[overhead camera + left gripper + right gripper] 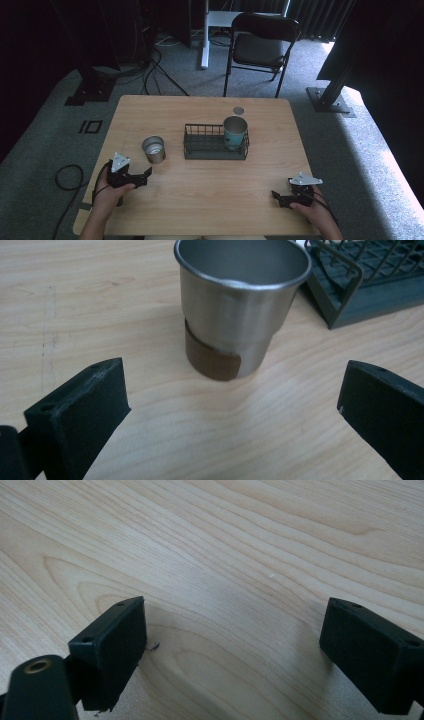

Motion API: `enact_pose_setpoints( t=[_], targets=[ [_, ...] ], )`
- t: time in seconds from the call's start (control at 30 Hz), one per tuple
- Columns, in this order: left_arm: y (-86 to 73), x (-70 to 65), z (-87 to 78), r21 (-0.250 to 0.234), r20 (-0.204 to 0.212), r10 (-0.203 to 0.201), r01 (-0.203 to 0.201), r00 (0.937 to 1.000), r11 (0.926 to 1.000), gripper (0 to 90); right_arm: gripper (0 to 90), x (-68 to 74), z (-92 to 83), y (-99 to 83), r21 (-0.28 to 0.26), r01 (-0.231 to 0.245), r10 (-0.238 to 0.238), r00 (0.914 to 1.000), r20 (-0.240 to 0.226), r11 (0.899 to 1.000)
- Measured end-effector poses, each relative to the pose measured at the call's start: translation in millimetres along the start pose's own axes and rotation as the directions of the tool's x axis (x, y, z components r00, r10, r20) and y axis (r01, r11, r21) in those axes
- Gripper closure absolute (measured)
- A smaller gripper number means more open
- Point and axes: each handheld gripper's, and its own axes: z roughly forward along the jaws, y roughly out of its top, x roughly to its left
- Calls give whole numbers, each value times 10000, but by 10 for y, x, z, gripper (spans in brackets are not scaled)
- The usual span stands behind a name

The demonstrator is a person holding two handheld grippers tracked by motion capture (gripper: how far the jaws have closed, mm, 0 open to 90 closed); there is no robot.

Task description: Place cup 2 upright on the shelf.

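Observation:
A bare steel cup (153, 149) stands upright on the wooden table (210, 190), left of a dark wire basket (215, 145). A teal-wrapped steel cup (234, 132) stands inside the basket's right end. My left gripper (145, 176) is open just in front of the bare cup. In the left gripper view that cup (240, 300), with a brown patch near its base, stands a short way beyond the spread jaws, and the basket's corner (350, 285) lies to its right. My right gripper (278, 196) rests open near the table's front right, with bare wood (225, 580) between its jaws.
A small round metal lid (238, 110) lies behind the basket near the table's far edge. A black folding chair (262, 45) stands beyond the table. Cables (67, 177) run on the carpet to the left.

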Motion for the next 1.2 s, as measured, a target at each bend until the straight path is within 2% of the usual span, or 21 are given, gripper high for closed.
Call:
enact_pose_setpoints(
  t=[0.2,0.7,1.2],
  targets=[
    [71,-14,55,-326,84,-9,12,10000,9995,5,111,0,-1,1,13,-8,8,10000,2,10000],
    [251,-54,191,-746,-38,302,-304,9995,9967,5,111,0,-1,0,4,4,-4,10000,1,10000],
    [383,-52,377,-895,-242,490,-510,9985,9947,5,111,-1,-1,0,0,-2,2,10000,-1,10000]
  ],
)
